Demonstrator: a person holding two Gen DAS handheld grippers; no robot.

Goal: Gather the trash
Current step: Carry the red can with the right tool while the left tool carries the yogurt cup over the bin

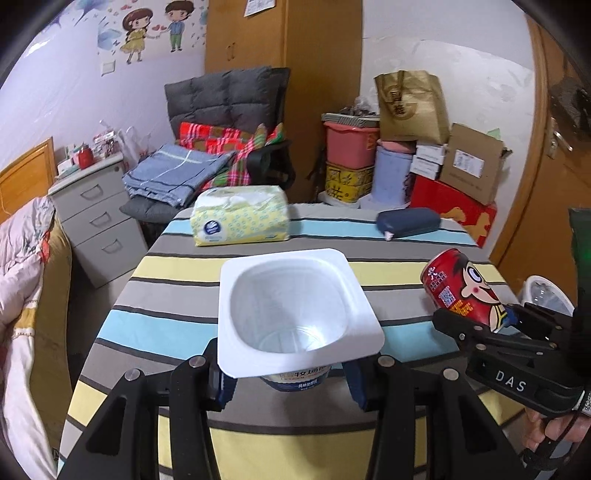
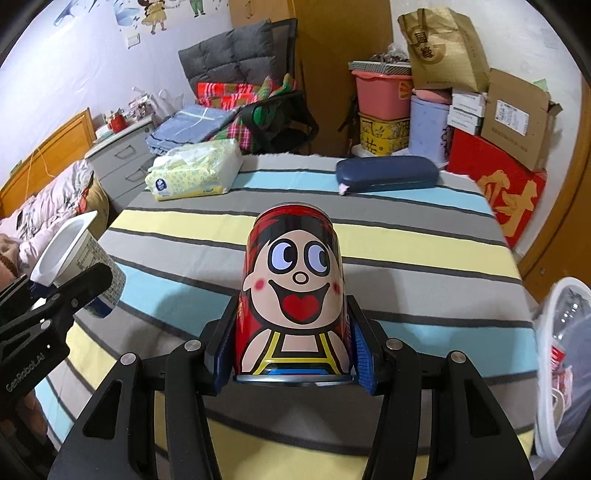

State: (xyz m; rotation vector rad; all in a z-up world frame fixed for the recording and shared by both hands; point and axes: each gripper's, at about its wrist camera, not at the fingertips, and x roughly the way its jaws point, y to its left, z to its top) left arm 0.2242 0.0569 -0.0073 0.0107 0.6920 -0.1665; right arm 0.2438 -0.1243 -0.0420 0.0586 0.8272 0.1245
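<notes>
The left hand-held gripper (image 1: 291, 373) clamps a thin white plastic yogurt cup (image 1: 299, 314), squarish with rounded corners, mouth open, at the lower centre of its view. The right hand-held gripper (image 2: 291, 354) pinches a glossy red metal can (image 2: 291, 295) printed with a cartoon face, centre frame. Both are held above the striped cloth worktop (image 2: 406, 240). A white bin (image 2: 561, 369) with a clear liner sits at the right edge.

Looks like someone's bedroom at home: bed (image 1: 22, 277) with a quilt at left, wardrobe (image 1: 284, 37) up top, cartoon wall stickers (image 1: 155, 29), stacked boxes (image 1: 469, 166) at right.
</notes>
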